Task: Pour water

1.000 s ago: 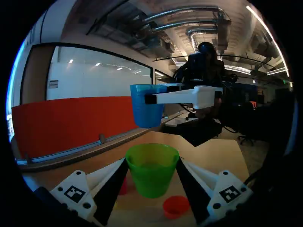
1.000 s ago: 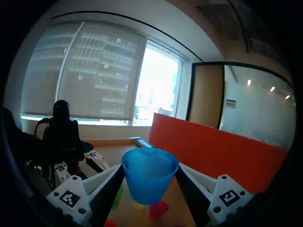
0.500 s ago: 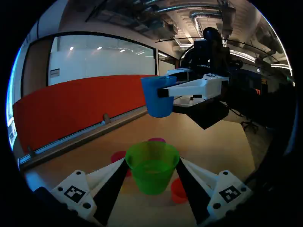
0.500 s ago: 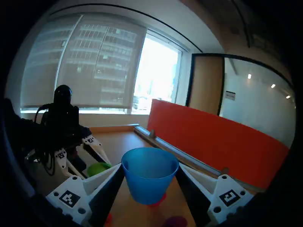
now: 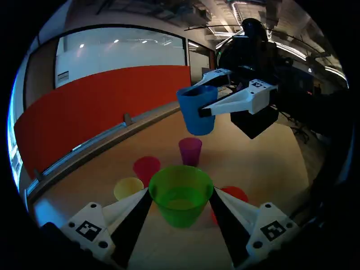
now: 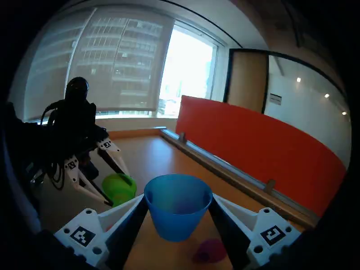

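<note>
Left tongs [image 5: 181,194] are clamped on a green cup [image 5: 181,209], one finger pressing each side of its wall, the cup upright. Right tongs [image 6: 178,204] grip a blue cup [image 6: 177,221] the same way. From the left gripper view, the blue cup hangs in the air beyond and above the green one, near upright, well off the wooden surface [image 5: 263,157]. Whether either cup holds water I cannot tell. On the surface stand a magenta cup [image 5: 190,150], a red cup [image 5: 146,167], a yellow cup [image 5: 127,188] and an orange-red cup [image 5: 234,193]. An orange partition [image 5: 81,108] lines the surface's far edge.
</note>
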A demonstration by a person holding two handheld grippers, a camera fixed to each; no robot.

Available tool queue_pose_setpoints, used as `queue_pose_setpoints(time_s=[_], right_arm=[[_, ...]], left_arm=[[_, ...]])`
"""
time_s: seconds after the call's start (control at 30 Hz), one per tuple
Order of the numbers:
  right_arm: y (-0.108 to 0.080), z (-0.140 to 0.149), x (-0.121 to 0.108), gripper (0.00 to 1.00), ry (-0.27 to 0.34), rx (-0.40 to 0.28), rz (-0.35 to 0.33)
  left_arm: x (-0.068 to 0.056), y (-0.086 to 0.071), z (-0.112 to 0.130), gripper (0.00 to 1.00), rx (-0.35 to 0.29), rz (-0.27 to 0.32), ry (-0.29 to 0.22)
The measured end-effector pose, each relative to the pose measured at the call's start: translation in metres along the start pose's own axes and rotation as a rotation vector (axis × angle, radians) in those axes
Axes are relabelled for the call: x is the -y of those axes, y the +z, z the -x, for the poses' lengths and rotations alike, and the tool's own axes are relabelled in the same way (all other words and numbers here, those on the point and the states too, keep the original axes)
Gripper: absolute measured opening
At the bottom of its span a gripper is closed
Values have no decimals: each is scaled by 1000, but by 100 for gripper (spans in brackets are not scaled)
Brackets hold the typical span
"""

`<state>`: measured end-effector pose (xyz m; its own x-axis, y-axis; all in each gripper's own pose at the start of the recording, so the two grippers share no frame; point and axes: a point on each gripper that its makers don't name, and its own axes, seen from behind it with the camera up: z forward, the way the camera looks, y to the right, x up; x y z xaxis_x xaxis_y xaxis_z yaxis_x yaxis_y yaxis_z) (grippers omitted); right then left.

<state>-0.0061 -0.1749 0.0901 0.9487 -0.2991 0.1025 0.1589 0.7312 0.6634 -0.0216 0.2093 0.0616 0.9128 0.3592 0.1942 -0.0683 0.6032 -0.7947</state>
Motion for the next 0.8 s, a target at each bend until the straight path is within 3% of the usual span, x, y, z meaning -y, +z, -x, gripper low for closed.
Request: queue_pose_setpoints(time_s=[0.8], right_arm=[[9,101,20,92,46,195,-81]], left_arm=[[5,13,50,87,157,-2,25]])
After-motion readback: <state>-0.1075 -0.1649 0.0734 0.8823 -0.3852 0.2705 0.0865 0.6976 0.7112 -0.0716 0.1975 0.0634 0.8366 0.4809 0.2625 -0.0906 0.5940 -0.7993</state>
